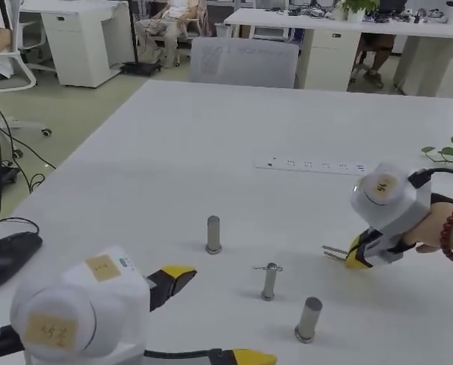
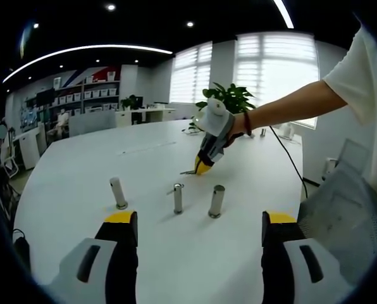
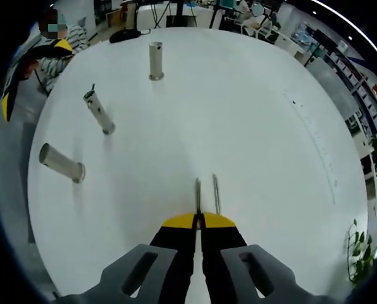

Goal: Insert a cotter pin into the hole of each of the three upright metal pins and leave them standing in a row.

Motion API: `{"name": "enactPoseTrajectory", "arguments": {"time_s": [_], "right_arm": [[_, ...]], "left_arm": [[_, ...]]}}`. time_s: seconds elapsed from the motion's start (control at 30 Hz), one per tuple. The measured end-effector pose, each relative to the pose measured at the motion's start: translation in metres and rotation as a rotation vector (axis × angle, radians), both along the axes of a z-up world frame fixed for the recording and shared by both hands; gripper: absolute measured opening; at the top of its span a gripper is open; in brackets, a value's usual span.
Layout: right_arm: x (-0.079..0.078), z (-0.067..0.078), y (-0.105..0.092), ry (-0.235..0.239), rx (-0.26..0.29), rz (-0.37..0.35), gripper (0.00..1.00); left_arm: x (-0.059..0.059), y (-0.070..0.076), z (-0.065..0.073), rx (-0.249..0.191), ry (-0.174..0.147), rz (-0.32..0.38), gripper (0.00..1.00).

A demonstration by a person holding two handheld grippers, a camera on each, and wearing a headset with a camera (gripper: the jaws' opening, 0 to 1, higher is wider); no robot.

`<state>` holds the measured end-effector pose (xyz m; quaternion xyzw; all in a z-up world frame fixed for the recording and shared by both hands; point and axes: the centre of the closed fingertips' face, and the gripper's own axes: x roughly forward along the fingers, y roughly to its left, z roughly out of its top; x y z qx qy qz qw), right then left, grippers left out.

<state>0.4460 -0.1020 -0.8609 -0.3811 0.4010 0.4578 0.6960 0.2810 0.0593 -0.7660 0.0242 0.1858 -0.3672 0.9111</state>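
Three upright metal pins stand in a diagonal row on the white table (image 1: 211, 152): the far pin (image 1: 213, 234), the middle pin (image 1: 269, 280) and the near pin (image 1: 308, 319). A cotter pin (image 1: 267, 268) sits crosswise through the middle pin's top. My right gripper (image 1: 351, 257) hovers right of the row, shut on another cotter pin (image 3: 207, 192) whose two legs stick out past the yellow tips. The left gripper (image 2: 200, 229) is open and empty, low at the near left, facing the pins (image 2: 177, 198).
A white power strip (image 1: 312, 165) lies across the table behind the pins. A plant (image 1: 448, 150) sits at the right edge and a black mouse (image 1: 6, 257) at the left. A grey chair (image 1: 244, 62), desks and seated people are beyond the table.
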Motion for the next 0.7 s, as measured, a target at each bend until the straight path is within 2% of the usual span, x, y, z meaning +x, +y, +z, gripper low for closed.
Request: {"name": "enactPoseTrajectory", "arguments": {"time_s": [0.2,0.4,0.5,0.7], "right_arm": [[0.003,0.008,0.0,-0.029,0.02,0.008,0.03],[0.0,0.025,0.009,-0.081,0.053,0.042,0.03],[-0.001,0.034,0.014,-0.107,0.079,0.059,0.03],[-0.016,0.058,0.031,-0.154,0.127,0.1,0.03]], "left_arm": [[0.004,-0.003,0.004,-0.001,0.003,-0.008,0.77],[0.01,-0.005,0.01,-0.003,0.003,-0.018,0.73],[0.013,-0.006,0.013,-0.024,0.005,-0.015,0.7],[0.02,-0.008,0.021,-0.068,0.015,-0.008,0.65]]}}
